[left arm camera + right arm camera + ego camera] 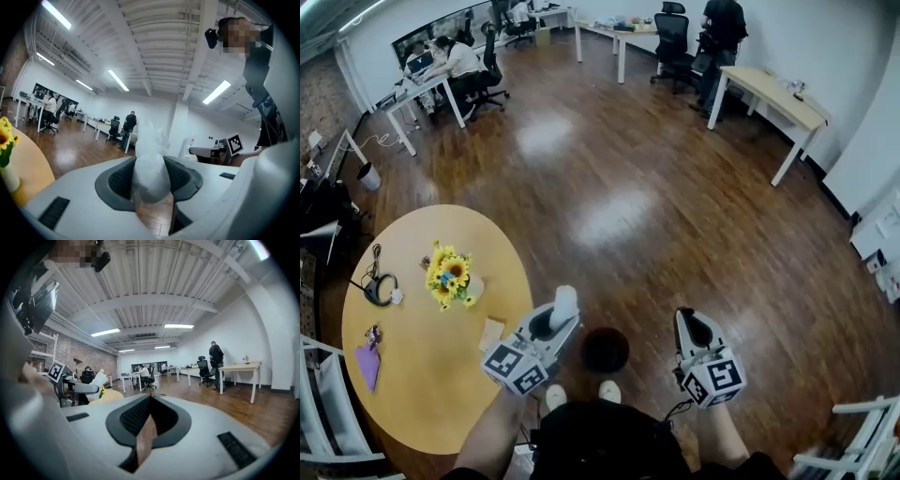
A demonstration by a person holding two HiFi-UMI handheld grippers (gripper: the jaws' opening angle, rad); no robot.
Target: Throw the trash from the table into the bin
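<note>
The fingers (pixel 117 180) of the left gripper (pixel 547 325) are clamped on a crumpled white plastic wrapper (pixel 149 159), held out over the wooden floor (pixel 675 187), just past the edge of the round yellow table (pixel 422 394). A black bin (pixel 605 350) stands on the floor just right of the wrapper, between the two grippers; its inside is too dark to read. The right gripper (pixel 698 330) has its fingers (pixel 129 420) pressed together with nothing between them. On the table a white vase (pixel 474 286) holds sunflowers (pixel 448 274), with a slip of paper (pixel 491 333) nearby.
</note>
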